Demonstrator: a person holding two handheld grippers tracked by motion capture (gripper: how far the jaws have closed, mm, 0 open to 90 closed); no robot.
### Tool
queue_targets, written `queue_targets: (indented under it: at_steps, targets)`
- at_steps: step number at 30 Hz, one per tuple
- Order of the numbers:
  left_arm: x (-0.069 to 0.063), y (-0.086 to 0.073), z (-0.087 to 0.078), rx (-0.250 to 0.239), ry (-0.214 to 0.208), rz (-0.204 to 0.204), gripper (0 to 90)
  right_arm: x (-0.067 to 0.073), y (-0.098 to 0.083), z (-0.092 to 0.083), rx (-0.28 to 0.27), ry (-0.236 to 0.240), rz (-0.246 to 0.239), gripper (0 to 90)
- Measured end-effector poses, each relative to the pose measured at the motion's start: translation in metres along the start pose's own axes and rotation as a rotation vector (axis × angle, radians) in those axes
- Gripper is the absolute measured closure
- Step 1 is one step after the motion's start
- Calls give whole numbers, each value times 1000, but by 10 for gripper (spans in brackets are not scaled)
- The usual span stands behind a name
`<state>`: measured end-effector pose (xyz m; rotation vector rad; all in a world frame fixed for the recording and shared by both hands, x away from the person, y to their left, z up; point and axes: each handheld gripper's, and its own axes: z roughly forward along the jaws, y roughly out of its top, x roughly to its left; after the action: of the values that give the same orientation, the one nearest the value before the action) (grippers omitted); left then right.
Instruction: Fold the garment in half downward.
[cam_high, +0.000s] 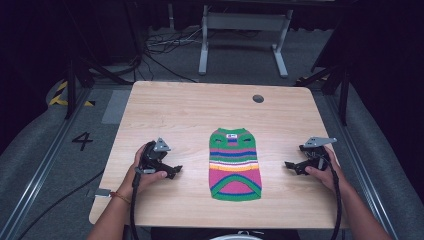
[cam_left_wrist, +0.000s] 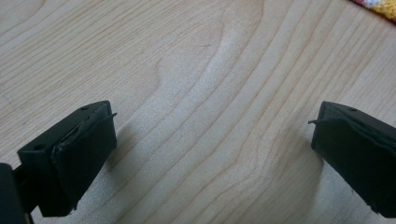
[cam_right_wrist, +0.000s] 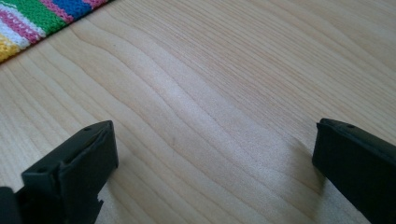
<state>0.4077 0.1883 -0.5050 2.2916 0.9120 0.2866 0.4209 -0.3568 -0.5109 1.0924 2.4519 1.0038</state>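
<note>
A small striped knit sweater (cam_high: 235, 164), green, pink, blue and yellow, lies flat in the middle of the wooden table (cam_high: 190, 110). My left gripper (cam_high: 175, 171) rests on the table to the sweater's left, jaws wide open over bare wood (cam_left_wrist: 210, 140). A corner of the sweater (cam_left_wrist: 378, 5) peeks in at that view's top right. My right gripper (cam_high: 291, 166) sits to the sweater's right, also open with nothing between its jaws (cam_right_wrist: 215, 149). The sweater's striped edge (cam_right_wrist: 32, 21) lies at the top left of the right gripper view.
A round cable hole (cam_high: 258, 98) sits near the table's far edge. Beyond the table stand a grey metal frame (cam_high: 244, 35) and loose cables (cam_high: 165, 47) on the floor. A "4" (cam_high: 82, 141) is marked on the floor at left.
</note>
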Motion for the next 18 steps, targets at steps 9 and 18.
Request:
queue_targets:
  at_steps: [9, 18]
  targets:
    - [6, 6, -2, -12, -18, 1, 159, 0, 1, -3, 5, -5, 3, 106]
    - [2, 26, -4, -25, -34, 48, 252, 3, 18, -9, -32, 26, -2, 292]
